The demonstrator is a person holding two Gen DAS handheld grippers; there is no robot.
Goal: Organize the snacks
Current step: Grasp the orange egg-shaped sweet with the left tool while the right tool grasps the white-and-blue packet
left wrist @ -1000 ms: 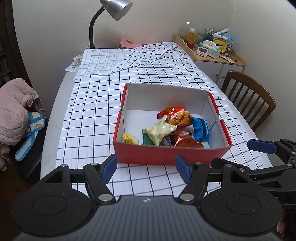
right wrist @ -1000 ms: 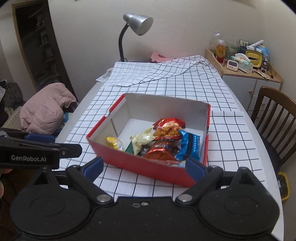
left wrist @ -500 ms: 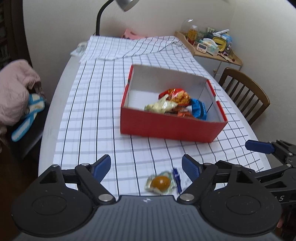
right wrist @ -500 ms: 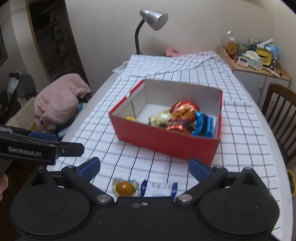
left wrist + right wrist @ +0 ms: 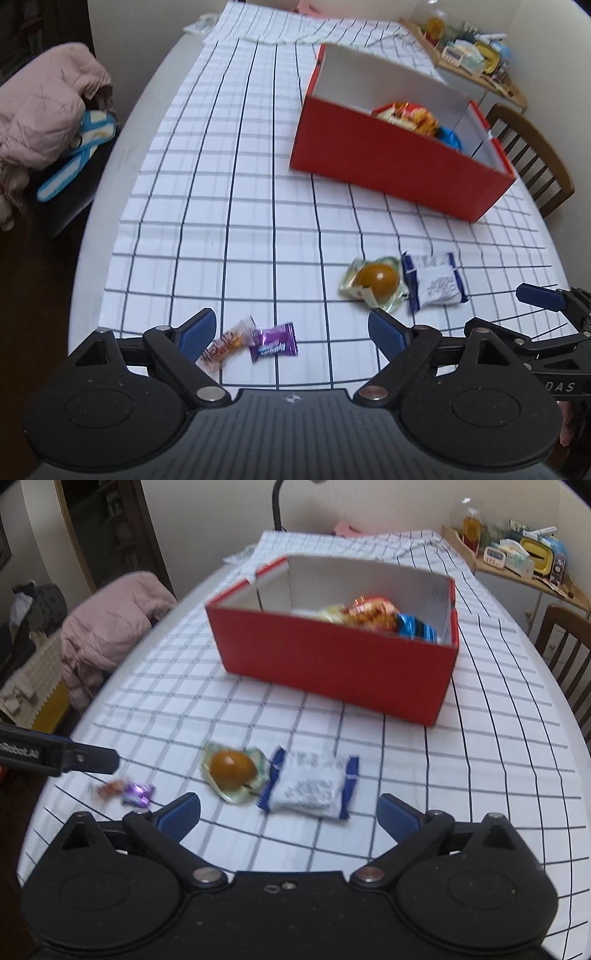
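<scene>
A red box (image 5: 388, 166) (image 5: 332, 664) with a white inside holds several snack bags (image 5: 417, 114) (image 5: 373, 616). On the checked cloth in front of it lie a clear-wrapped brown egg (image 5: 376, 280) (image 5: 232, 766), a white and blue packet (image 5: 434, 282) (image 5: 310, 782), a purple candy (image 5: 273, 343) (image 5: 138, 794) and an orange candy (image 5: 221, 349) (image 5: 109, 788). My left gripper (image 5: 291, 330) hangs over the two candies, its jaws opening and touching nothing. My right gripper (image 5: 289, 810) stands open just short of the white packet, holding nothing.
A pink jacket (image 5: 44, 110) (image 5: 110, 627) is heaped on a seat left of the table. A wooden chair (image 5: 532, 155) stands at the right edge. A cluttered shelf (image 5: 517, 557) is at the back right. A lamp stem (image 5: 277, 502) rises behind the box.
Both grippers sank and drew back toward the near table edge, so the box looks farther away and the loose snacks came into view. The left jaws spread wider.
</scene>
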